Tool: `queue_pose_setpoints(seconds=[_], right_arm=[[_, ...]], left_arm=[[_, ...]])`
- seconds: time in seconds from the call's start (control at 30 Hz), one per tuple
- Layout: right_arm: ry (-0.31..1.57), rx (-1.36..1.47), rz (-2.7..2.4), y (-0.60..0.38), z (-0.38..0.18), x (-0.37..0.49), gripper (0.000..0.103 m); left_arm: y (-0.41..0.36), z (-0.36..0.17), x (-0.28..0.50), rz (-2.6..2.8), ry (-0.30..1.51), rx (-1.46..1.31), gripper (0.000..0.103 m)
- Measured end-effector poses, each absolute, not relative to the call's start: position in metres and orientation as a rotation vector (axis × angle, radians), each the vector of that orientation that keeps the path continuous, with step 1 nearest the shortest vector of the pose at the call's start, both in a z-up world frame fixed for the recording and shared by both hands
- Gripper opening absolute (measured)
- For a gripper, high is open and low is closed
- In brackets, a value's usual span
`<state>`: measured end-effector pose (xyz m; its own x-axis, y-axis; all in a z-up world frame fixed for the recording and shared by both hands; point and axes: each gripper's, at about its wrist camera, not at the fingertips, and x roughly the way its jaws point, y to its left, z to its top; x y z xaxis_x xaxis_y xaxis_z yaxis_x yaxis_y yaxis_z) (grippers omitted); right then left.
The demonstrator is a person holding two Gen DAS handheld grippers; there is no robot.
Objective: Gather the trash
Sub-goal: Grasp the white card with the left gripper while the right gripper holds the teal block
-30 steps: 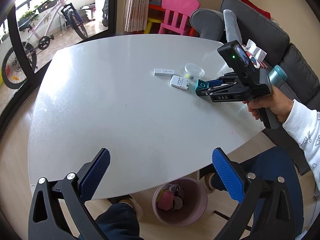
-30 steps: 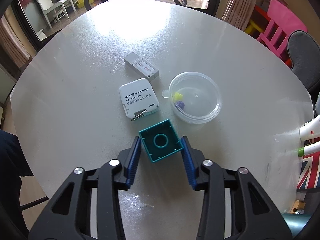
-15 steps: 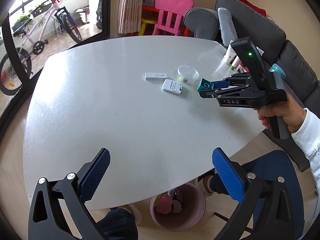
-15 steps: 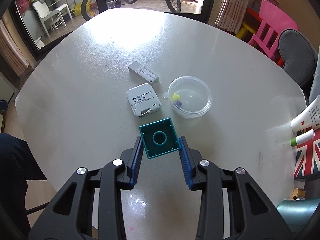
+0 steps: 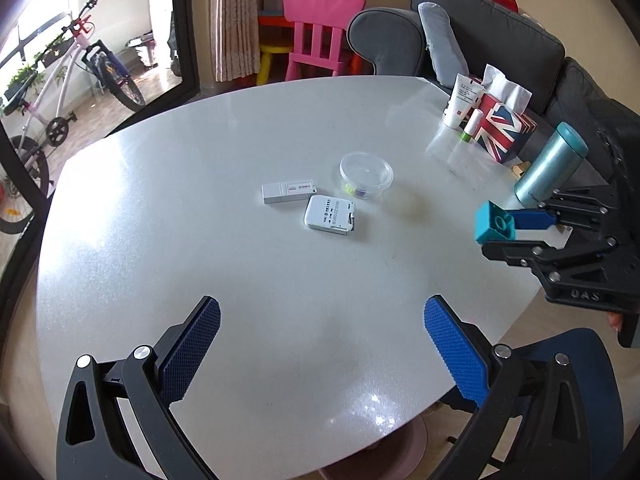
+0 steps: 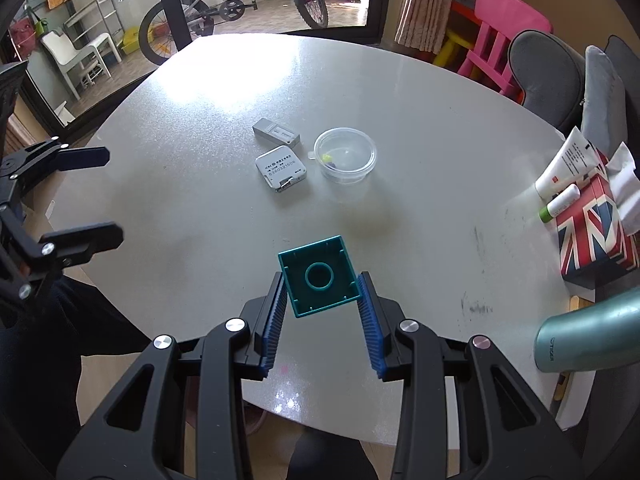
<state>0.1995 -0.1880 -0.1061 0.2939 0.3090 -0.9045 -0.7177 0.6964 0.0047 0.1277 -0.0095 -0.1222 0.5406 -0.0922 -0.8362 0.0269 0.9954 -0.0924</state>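
Note:
My right gripper [image 6: 322, 292] is shut on a teal toy brick [image 6: 319, 276] and holds it above the near part of the white table [image 6: 200, 216]; the brick [image 5: 494, 226] also shows at the right of the left wrist view. My left gripper [image 5: 320, 344] is open and empty above the table's near edge. A clear plastic cup [image 5: 366, 174] with small bits inside, a white card box [image 5: 330, 214] and a grey stick-shaped box [image 5: 289, 191] lie mid-table. The pink bin [image 5: 384, 460] peeks out under the table's edge.
A Union Jack tissue box [image 6: 592, 228], a white tube [image 6: 564, 168], a small lip-balm stick [image 6: 558, 202] and a teal flask [image 6: 588, 336] stand at the table's right. A grey sofa [image 5: 500, 40], a pink chair [image 5: 320, 32] and a bicycle [image 5: 60, 92] lie beyond.
My right gripper has lifted the teal brick and drawn it back toward the near right edge of the table. My left gripper has moved forward over the table, hiding most of the bin.

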Motion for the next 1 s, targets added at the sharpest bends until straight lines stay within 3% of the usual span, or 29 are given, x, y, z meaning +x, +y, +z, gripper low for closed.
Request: queue_pose_setpoints(seconds=[0.77,0.9,1.0], right_arm=[[1.085,-0.373,0.715,-0.220,-0.114,0.196,0.036],[1.087,-0.368,0.713,-0.222,-0.115,0.195,0.036],[1.086,-0.365,0.711,-0.224,-0.116,0.195,0.036]], left_arm=[[-0.027,-0.187,0.233,-0.043,1.103,0.010,0.097],[-0.027,-0.194,0.236,-0.034,1.109,0.015,0.080],[-0.028,-0.195,0.237,-0.035,1.098,0.029,0.075]])
